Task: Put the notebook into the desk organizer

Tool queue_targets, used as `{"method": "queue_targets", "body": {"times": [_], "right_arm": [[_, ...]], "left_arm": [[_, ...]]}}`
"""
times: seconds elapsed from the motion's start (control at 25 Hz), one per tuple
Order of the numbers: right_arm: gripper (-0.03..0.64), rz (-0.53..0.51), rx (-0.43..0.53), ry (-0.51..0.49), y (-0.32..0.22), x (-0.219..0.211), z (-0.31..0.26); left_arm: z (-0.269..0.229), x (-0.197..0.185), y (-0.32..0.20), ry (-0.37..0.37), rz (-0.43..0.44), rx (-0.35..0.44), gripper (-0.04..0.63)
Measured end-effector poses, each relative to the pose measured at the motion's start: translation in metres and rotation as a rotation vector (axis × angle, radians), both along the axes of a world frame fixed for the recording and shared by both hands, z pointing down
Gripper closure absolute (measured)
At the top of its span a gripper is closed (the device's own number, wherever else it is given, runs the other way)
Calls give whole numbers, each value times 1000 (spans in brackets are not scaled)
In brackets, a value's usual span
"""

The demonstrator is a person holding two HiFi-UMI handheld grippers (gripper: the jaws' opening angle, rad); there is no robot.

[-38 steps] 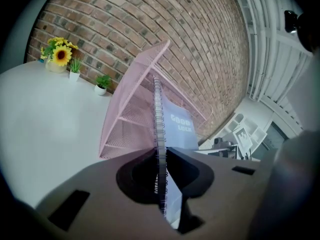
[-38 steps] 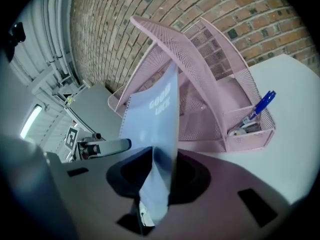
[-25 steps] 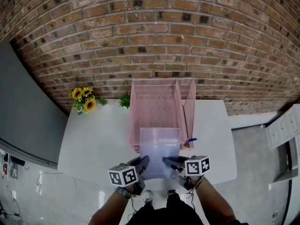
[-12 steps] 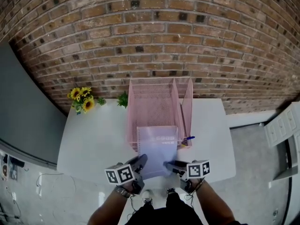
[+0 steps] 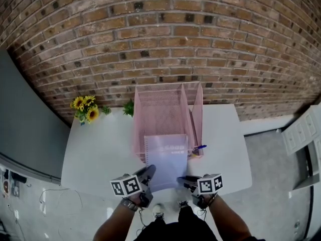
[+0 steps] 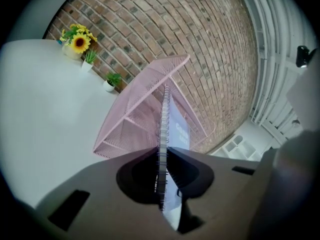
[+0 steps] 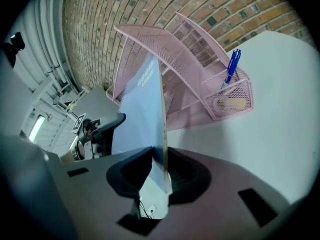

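While the left gripper [image 5: 149,172] clamps the wire-spiral spine of the thin lavender notebook [image 5: 167,157], right gripper [image 5: 183,179] jaws are closing on its flat opposite edge. Notebook is held above white table [image 5: 100,144], far end at the front of pink mesh desk organizer [image 5: 158,104].

Looked like a little office or study corner set up inside a bigger workspace, not somebody's actual home. There was one small white tabletop [image 5: 95,154] pushed up against a bare brick wall [image 5: 165,39]. On it sat a pink mesh desk organizer [image 5: 158,107] with a blue pen [image 5: 199,147] in its side cup, plus a bunch of sunflowers [image 5: 86,108] and a tiny potted plant [image 5: 129,107] for decor. Off the tabletop it got less cozy: plain grey floor [image 5: 271,154], loose cables [image 5: 50,197], a grey panel [image 5: 20,124] on the left and a white cabinet unit [image 5: 301,134] on the right.
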State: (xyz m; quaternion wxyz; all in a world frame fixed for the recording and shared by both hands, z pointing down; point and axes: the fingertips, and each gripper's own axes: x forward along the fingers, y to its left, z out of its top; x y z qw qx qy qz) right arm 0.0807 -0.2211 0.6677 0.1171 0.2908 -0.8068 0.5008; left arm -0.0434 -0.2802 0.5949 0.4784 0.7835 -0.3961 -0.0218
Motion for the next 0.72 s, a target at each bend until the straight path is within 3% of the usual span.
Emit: {"method": "queue_targets", "body": {"times": [0.2, 0.4, 0.72], "right_arm": [[578, 13, 21, -83, 4, -5, -17], [583, 30, 43, -114, 0, -8, -28], [583, 98, 51, -178, -15, -2, -45]], "left_arm": [[0, -2, -5, -112, 38, 49, 543], [0, -2, -3, -179, 106, 88, 438], [-1, -7, 6, -228, 161, 130, 382]]}}
